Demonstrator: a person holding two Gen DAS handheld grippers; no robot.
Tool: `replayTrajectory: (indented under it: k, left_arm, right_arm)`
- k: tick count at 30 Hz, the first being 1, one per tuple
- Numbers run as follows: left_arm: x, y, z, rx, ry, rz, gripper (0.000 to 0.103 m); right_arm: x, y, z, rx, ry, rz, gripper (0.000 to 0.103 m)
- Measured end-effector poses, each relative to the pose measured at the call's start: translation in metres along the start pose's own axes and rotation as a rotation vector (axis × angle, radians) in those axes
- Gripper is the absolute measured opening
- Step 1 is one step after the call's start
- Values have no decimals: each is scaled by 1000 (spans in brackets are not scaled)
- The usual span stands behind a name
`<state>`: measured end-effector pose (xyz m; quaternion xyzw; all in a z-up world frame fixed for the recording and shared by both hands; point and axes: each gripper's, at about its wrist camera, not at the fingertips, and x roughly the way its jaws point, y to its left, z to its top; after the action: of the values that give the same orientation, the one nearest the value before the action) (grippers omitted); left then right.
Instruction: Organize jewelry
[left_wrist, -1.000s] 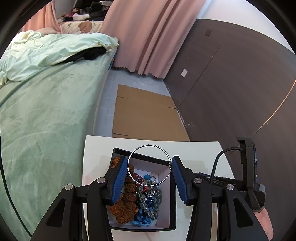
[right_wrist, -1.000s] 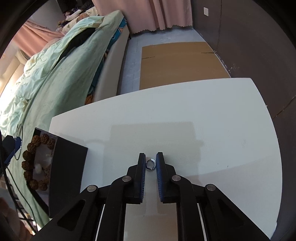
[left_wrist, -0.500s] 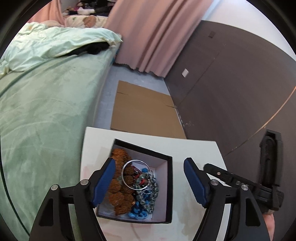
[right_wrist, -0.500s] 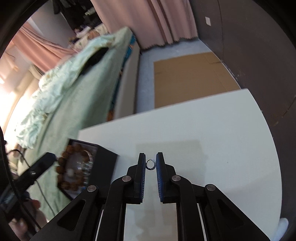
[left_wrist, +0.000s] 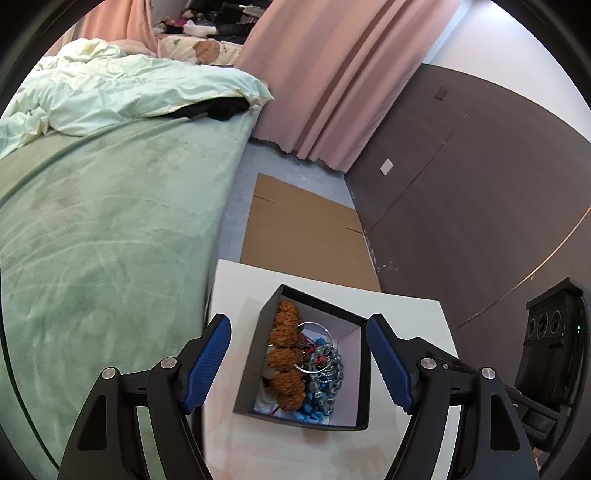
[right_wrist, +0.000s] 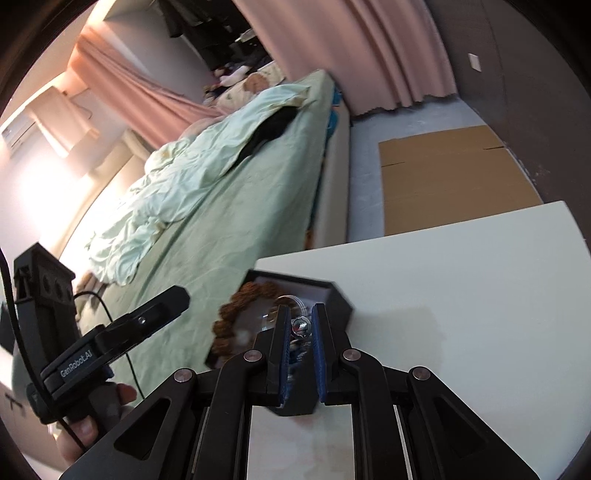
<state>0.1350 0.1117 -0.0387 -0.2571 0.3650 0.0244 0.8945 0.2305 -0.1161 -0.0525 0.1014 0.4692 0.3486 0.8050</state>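
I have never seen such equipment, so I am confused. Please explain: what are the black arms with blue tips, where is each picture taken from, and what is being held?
No robot is here. A person holds one hand tool in each hand, and each tool carries a camera looking along its two fingers. In the left camera's picture, the left tool is wide open and empty above a black box on a white table. The box holds brown beads, a thin metal hoop and grey and blue chains. In the right camera's picture, the right tool is shut on a small silver ring, over the same box. The left tool also shows at that picture's left side.
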Motion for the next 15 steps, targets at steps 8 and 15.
replayTrajectory:
  k: [8, 15]
  left_arm:
    - [-13, 12, -2, -14, -17, -3, 77]
    - [-29, 6, -14, 4, -47, -4, 77]
  right_arm:
    - [-2, 16, -9, -17, -35, 21, 14]
    - [-27, 14, -16, 11, -73, 38, 67]
